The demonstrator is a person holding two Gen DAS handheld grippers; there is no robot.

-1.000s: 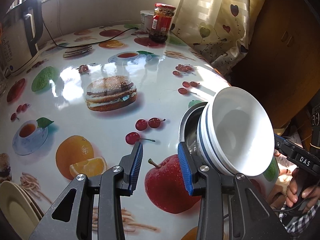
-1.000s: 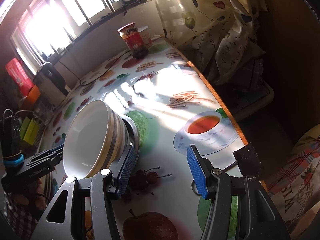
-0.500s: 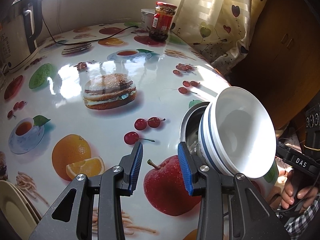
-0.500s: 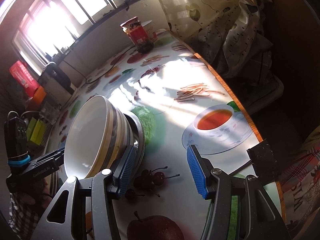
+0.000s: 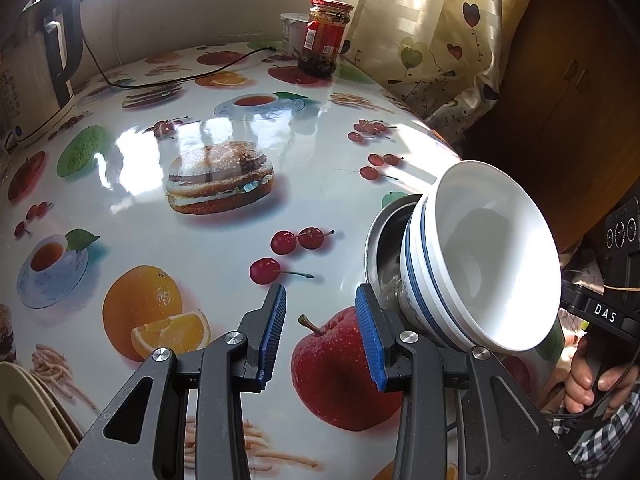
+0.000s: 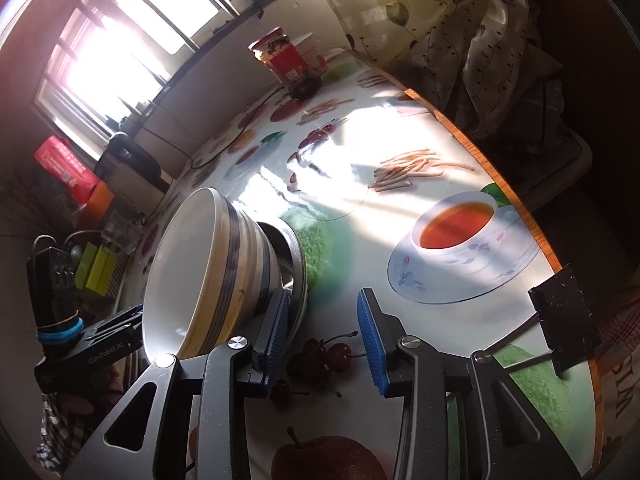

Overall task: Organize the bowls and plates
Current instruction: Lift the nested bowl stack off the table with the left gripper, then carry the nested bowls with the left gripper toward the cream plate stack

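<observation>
A stack of white bowls with blue bands (image 5: 480,256) rests in a steel bowl (image 5: 384,240), tilted on its side between both grippers. My left gripper (image 5: 322,332) is open; its right finger (image 5: 370,336) touches the stack from outside. In the right wrist view the bowl stack (image 6: 200,264) and steel bowl (image 6: 294,256) lean against my open right gripper's (image 6: 324,336) left finger (image 6: 276,332). Nothing sits between either pair of pads. Cream plates (image 5: 28,412) lie stacked at the lower left of the left wrist view.
The fruit-print table (image 5: 200,120) carries a red-lidded jar (image 5: 326,36), a white tub (image 5: 294,38), a kettle (image 5: 36,76) with a black cord (image 5: 168,80). A curtain (image 5: 432,48) hangs past the right table edge (image 6: 500,184).
The tilted bowl stack stays pressed between the two grippers. Both wrist views drift slightly; the stack sits a bit lower and farther right on the table.
</observation>
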